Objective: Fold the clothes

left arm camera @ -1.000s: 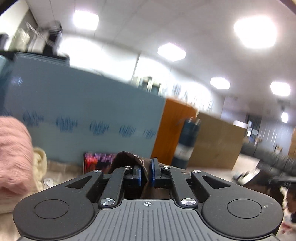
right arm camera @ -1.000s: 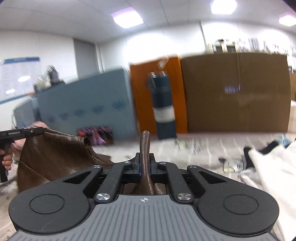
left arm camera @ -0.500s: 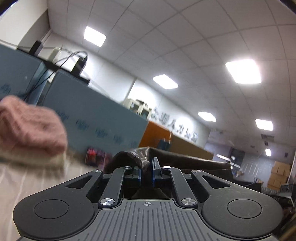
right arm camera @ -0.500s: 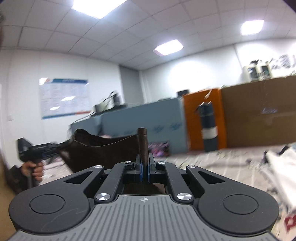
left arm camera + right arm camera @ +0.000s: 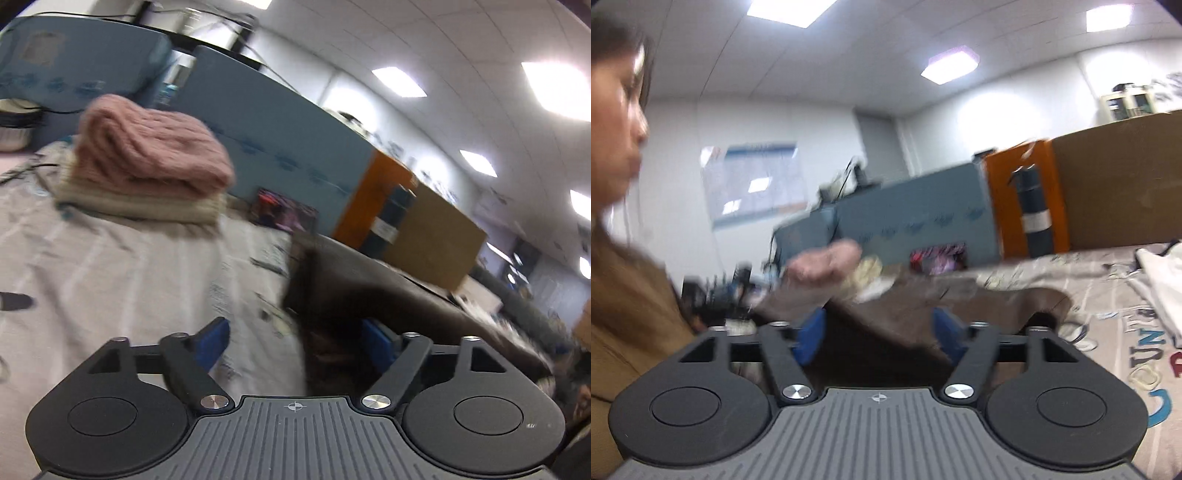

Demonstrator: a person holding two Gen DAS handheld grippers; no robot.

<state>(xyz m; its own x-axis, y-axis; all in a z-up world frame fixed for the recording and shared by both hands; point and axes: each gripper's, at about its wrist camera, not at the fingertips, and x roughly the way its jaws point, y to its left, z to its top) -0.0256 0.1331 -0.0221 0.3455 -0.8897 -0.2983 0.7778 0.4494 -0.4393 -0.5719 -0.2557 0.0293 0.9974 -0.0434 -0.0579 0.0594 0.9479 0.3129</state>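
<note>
A dark brown garment (image 5: pixel 369 291) lies spread on the printed bed sheet (image 5: pixel 110 266), blurred by motion. My left gripper (image 5: pixel 295 338) is opening, its blue pads wide apart; the cloth's edge lies between them and neither pad presses on it. In the right wrist view the same brown garment (image 5: pixel 908 317) stretches across the sheet (image 5: pixel 1108 332). My right gripper (image 5: pixel 877 332) is opening too, with the cloth loose between its spread blue pads.
A folded pink knit (image 5: pixel 147 147) sits on a cream knit (image 5: pixel 140 203) at the back left. White clothing (image 5: pixel 1160 280) lies at the right. A blue partition (image 5: pixel 266 133), orange and cardboard panels (image 5: pixel 1115 184) stand behind. A person in brown (image 5: pixel 628 302) is at the left.
Both grippers were shut on the brown garment and held it up; now both stand open and the garment has dropped onto the sheet. Both views have swung left and lower.
</note>
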